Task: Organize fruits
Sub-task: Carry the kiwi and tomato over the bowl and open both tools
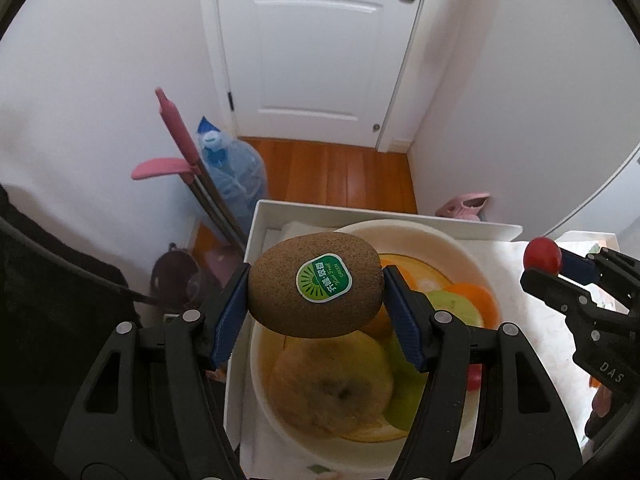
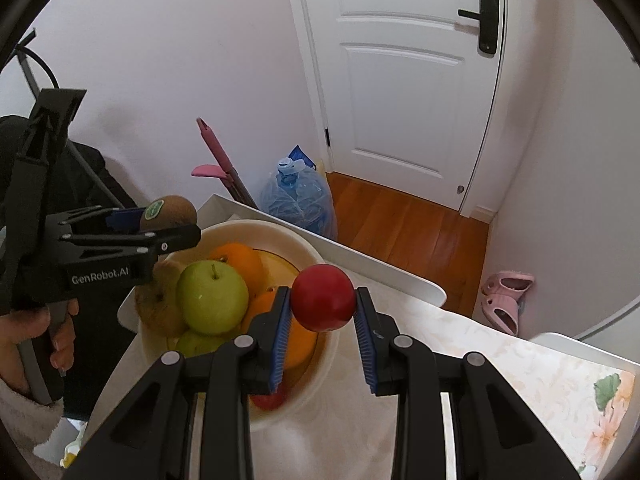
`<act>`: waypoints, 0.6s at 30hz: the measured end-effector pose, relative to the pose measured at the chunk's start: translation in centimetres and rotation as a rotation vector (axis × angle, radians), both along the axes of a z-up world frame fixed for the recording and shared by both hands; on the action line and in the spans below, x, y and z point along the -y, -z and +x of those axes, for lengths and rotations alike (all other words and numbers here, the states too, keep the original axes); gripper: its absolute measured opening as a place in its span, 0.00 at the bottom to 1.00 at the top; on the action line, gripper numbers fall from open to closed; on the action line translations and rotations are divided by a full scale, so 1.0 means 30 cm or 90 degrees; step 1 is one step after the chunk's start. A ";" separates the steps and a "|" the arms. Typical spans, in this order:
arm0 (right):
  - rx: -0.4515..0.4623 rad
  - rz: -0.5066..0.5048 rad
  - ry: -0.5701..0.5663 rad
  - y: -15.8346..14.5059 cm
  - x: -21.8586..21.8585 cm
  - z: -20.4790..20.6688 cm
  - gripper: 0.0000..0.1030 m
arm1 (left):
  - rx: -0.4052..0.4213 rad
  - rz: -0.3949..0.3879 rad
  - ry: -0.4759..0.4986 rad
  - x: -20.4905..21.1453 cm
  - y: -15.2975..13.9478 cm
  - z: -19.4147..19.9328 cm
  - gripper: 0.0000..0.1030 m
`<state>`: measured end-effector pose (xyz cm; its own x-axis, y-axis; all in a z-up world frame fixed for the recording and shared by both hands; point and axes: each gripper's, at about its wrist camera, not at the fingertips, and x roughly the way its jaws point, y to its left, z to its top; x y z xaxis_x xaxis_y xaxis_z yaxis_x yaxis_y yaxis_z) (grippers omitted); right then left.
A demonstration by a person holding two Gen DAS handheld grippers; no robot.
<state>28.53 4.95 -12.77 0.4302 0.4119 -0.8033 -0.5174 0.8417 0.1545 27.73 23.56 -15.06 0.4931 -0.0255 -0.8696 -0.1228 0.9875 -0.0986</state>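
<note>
My left gripper (image 1: 316,292) is shut on a brown kiwi (image 1: 315,290) with a green sticker, held above the white fruit bowl (image 1: 452,240). In the right wrist view the left gripper (image 2: 160,216) holds the kiwi (image 2: 170,211) over the bowl's left rim. My right gripper (image 2: 322,312) is shut on a small red fruit (image 2: 322,298), held above the bowl's (image 2: 276,230) right edge. It also shows in the left wrist view (image 1: 542,257) at the right. The bowl holds a green apple (image 2: 212,297), oranges (image 2: 240,264), a brownish pear-like fruit (image 1: 330,386) and more.
The bowl stands on a white table (image 2: 460,344) with a floral cloth. A raised white edge (image 2: 360,254) runs behind the bowl. Beyond are a blue water jug (image 2: 298,196), pink mop handles (image 2: 218,152), pink slippers (image 2: 504,300), a wooden floor and a white door (image 2: 400,80).
</note>
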 end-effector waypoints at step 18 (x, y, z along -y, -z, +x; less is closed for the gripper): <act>-0.017 0.002 0.000 0.060 -0.079 0.072 0.28 | -0.022 -0.058 0.011 -0.054 0.074 0.047 0.69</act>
